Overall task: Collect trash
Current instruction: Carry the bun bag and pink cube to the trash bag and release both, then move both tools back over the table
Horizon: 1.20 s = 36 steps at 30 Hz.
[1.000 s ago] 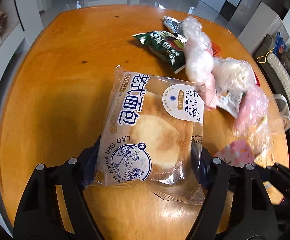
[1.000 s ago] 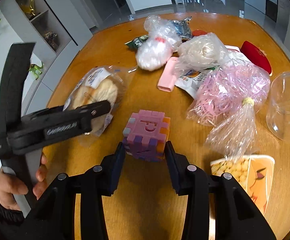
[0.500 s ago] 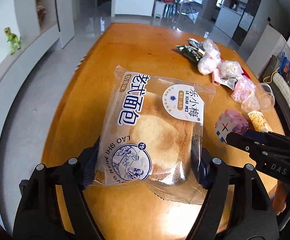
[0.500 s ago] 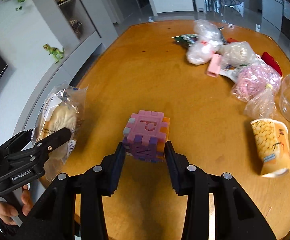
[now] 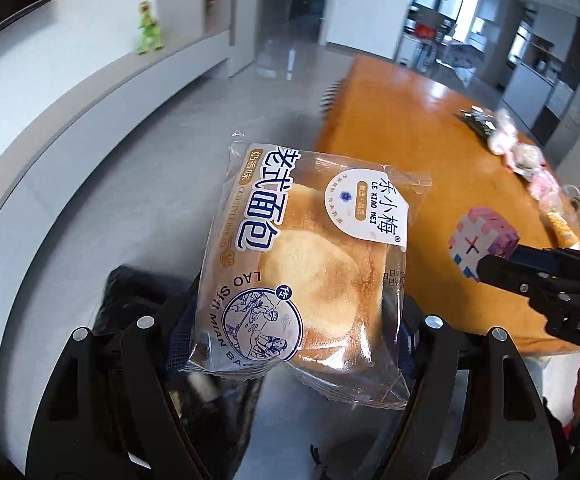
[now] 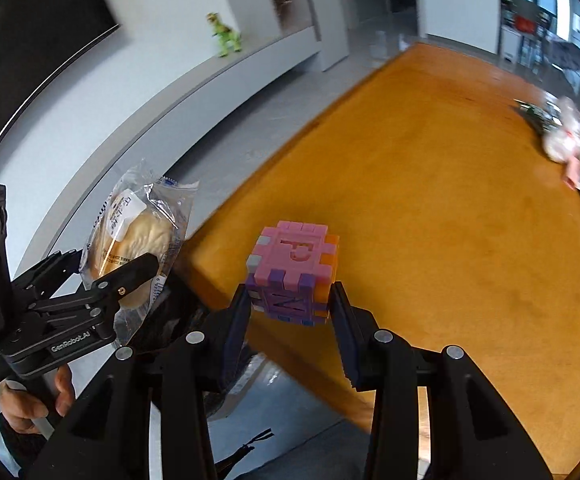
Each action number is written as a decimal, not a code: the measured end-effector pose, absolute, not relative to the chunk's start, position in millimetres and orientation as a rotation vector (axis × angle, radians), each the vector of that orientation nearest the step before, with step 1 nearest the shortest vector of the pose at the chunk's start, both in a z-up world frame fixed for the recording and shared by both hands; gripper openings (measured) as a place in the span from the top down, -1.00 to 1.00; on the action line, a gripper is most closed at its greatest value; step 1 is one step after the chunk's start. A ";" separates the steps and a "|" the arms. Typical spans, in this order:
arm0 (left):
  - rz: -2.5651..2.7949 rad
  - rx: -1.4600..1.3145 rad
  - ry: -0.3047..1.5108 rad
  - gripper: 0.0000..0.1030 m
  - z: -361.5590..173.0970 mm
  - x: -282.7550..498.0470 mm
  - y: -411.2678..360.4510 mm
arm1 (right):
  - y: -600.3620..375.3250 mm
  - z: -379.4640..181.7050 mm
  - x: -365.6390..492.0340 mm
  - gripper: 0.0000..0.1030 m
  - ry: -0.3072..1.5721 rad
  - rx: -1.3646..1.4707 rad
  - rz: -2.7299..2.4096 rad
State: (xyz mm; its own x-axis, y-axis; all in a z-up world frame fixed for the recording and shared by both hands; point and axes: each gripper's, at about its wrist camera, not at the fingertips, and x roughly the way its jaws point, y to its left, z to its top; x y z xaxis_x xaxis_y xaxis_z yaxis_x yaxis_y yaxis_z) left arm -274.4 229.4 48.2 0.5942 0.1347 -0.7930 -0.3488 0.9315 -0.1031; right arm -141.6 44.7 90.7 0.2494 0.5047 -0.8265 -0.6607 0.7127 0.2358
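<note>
The left gripper [image 5: 290, 320] is clamped on a packaged bread bun [image 5: 310, 264], its pads squeezing the lower sides of the clear wrapper while most of the pack sticks out forward, past the fingertips. That is a lot of slippery film with only the bottom part pinched, so I'd worry the pack could slide or pivot downward if the hand tips or jolts. The bun is soft too, and a harder squeeze would only crush it.

The right gripper [image 6: 290, 300] is closed on a pink and purple puzzle cube [image 6: 294, 272], caught by its lower half between the two pads. The cube looks to be built from interlocking foam pieces, so a pinch low on its sides might pop a panel loose, or let it roll out of the pads.

Both loads hang over the near edge of the wooden surface [image 6: 430, 200], the bun out over the grey floor [image 5: 109, 208]. Below the left gripper sits something dark and crumpled, a black bag [image 5: 129, 292] I would guess, though it is mostly hidden by the fingers. If either thing is let go before it is over the opening, it lands on the floor.

The two grippers are close together, so they could knock one another. The remaining wrappers [image 5: 502, 140] lie well away at the far end of the surface.
</note>
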 end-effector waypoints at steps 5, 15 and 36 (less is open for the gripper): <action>0.461 -0.333 0.928 -0.44 22.9 -341.8 283.1 | 102.6 80.3 -193.7 0.18 1.065 -0.269 0.955; 0.690 -0.520 0.999 -0.44 -35.6 -427.5 353.7 | 192.4 29.7 -251.4 0.18 1.184 -0.418 1.138; 0.649 -0.475 0.919 -0.88 -9.5 -400.0 325.3 | 143.6 58.4 -220.4 -0.48 1.101 -0.311 1.072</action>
State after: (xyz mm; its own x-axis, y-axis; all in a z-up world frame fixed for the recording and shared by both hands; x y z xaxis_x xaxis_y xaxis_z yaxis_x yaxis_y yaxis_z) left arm -400.0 325.3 -9.5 0.4419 0.3065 -0.8431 -0.6915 0.7151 -0.1025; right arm -220.4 143.6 58.4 0.0423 0.5448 -0.8375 -0.8224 0.4950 0.2804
